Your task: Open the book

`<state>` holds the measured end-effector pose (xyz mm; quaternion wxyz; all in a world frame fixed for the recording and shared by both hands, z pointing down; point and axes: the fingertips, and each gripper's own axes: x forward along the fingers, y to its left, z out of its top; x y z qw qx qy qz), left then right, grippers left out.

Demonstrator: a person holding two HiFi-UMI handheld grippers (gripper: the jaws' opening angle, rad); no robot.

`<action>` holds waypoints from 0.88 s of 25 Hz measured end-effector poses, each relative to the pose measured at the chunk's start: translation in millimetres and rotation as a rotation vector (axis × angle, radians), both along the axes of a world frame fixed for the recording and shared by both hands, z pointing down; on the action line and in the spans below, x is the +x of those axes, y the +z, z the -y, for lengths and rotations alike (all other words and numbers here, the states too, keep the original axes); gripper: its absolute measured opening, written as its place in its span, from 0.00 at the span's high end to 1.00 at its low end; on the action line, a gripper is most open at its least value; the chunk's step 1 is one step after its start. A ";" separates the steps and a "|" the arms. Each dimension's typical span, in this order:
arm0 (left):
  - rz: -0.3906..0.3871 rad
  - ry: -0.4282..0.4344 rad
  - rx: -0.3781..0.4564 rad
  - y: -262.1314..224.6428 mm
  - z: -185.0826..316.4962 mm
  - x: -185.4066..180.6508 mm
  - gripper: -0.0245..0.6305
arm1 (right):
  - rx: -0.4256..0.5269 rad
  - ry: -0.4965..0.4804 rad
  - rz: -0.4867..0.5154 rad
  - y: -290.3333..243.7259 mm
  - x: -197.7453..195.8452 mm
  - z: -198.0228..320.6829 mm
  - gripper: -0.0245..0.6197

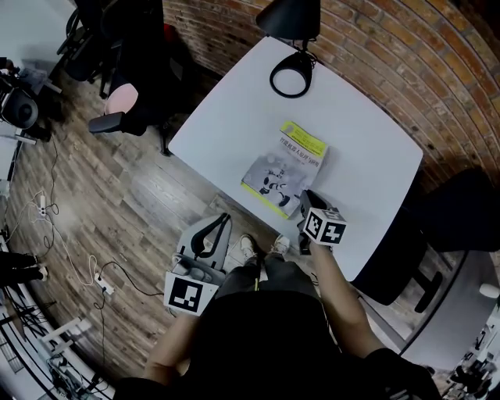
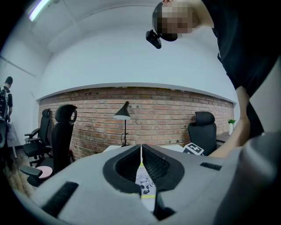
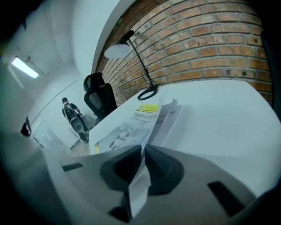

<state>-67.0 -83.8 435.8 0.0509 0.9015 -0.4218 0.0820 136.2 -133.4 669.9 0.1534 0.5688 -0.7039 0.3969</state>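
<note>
Book (image 1: pixel 285 168) lies on the white table (image 1: pixel 367 133), straight ahead of your right gripper (image 1: pixel 306 199), whose jaws are pinched on the near edge of its cover. Only the right gripper view shows this: the thin sheet runs between the pads, raised off the page block. The cover carries a yellow strip at its far end with dark print, a further line below it and a grey drawing. None of it is sharp enough to read.

The head view shows that the book's near corner sits close to the table edge by your right gripper. Bare tabletop opens to that gripper's right and beyond the book as far as the lamp (image 1: pixel 289 17). Your left gripper (image 1: pixel 221 223) hangs off the table, left of the right one, jaws pressed together and empty.
</note>
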 end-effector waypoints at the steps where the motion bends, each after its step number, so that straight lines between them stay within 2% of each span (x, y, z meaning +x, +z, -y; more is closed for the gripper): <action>1: 0.000 -0.001 -0.002 0.7 -0.2 0.0 0.91 | 0.005 -0.017 -0.004 -1.4 -2.7 0.7 0.91; 7: -0.004 -0.007 -0.004 0.5 0.0 -0.1 0.91 | 0.002 -0.034 -0.006 0.3 -6.7 0.9 0.94; 14: -0.011 -0.020 -0.008 3.0 -0.8 -2.4 0.91 | 0.066 -0.033 0.092 -22.1 -15.8 5.6 0.94; 22: -0.032 -0.051 -0.003 1.0 0.8 -6.8 0.91 | 0.171 -0.176 0.141 -70.9 -64.3 27.0 0.94</action>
